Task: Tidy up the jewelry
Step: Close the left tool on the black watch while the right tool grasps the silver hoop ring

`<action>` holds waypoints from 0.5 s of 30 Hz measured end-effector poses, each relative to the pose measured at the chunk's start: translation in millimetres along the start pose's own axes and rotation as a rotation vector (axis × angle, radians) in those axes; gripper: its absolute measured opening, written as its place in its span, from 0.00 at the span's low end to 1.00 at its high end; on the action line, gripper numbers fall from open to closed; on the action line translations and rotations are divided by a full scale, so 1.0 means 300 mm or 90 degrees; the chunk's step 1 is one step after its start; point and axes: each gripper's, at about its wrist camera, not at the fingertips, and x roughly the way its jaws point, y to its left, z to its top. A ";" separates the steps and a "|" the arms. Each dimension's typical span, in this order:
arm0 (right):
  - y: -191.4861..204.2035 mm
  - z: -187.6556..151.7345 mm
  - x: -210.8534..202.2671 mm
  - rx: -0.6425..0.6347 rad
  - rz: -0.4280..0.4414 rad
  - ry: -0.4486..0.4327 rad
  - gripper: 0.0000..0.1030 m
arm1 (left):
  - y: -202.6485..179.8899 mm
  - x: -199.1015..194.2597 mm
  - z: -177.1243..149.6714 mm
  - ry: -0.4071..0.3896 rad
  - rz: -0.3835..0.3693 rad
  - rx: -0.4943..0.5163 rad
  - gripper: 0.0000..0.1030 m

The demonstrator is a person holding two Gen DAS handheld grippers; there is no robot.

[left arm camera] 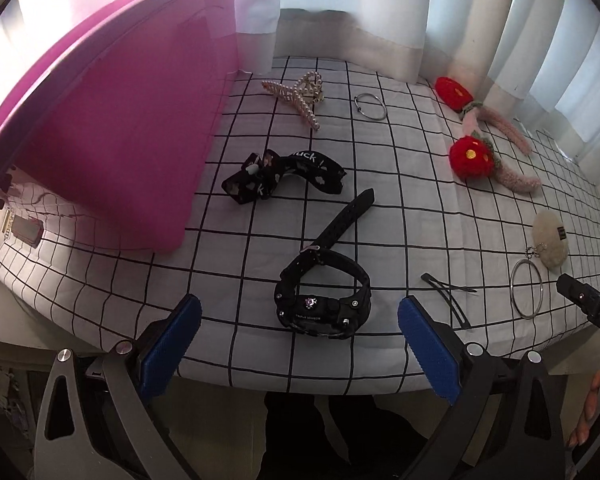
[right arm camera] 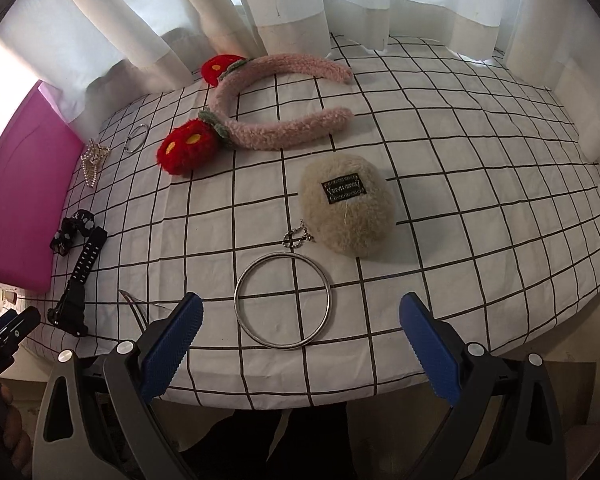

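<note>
We seem to be in a home: white curtains (right arm camera: 284,8) hang across the top of the frame behind a grid-patterned tablecloth (right arm camera: 460,184) strewn with accessories.

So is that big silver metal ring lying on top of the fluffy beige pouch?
No, the big silver metal ring lies flat on the checked cloth, in front of the fluffy beige pouch.

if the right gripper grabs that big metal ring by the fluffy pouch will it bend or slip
The large metal ring looks like a rigid, thin hoop, so it probably won't flex. Its shiny round wire may slip between the pads of the right hand-held gripper. It lies flat on the checked cloth, so getting under it could be awkward, and on edge it might roll.
</note>
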 end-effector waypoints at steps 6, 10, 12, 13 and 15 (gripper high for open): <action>0.028 -0.032 0.101 -0.033 0.002 0.027 0.91 | 0.007 0.084 -0.038 0.007 -0.006 -0.012 0.94; 0.044 -0.036 0.144 -0.049 -0.004 0.035 0.91 | 0.007 0.133 -0.046 0.009 -0.005 -0.016 0.94; 0.053 -0.037 0.158 -0.058 -0.019 0.035 0.91 | 0.002 0.146 -0.045 0.000 -0.009 -0.015 0.94; 0.058 -0.036 0.159 -0.063 -0.026 0.030 0.91 | -0.003 0.151 -0.044 -0.004 -0.009 -0.012 0.94; 0.065 -0.035 0.165 -0.072 -0.036 0.024 0.91 | -0.014 0.171 -0.041 -0.004 -0.006 -0.001 0.94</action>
